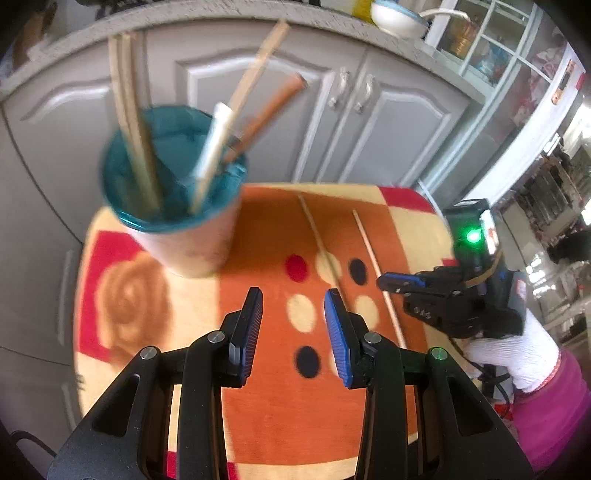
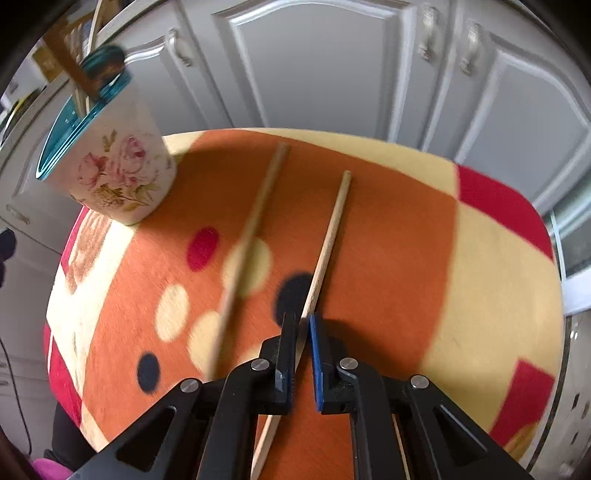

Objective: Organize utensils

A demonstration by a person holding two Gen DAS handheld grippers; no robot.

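A floral cup (image 1: 192, 243) with a teal rim stands at the table's far left and holds several chopsticks and handled utensils. Two bare wooden chopsticks lie on the orange cloth. My right gripper (image 2: 303, 319) is shut on the right chopstick (image 2: 327, 247), which runs between its pads. The other chopstick (image 2: 255, 218) lies blurred just to the left, and the cup (image 2: 118, 173) is at the upper left. My left gripper (image 1: 295, 306) hangs open over the dotted cloth with nothing between its fingers. To its right are the left chopstick (image 1: 314, 229) and the right gripper (image 1: 391, 284), held by a white-gloved hand (image 1: 517, 354).
The small round table (image 2: 517, 258) carries an orange, cream and red cloth and ends close on all sides. Grey cabinet doors (image 2: 325, 74) stand right behind it. A white bowl (image 1: 395, 18) sits on the counter above.
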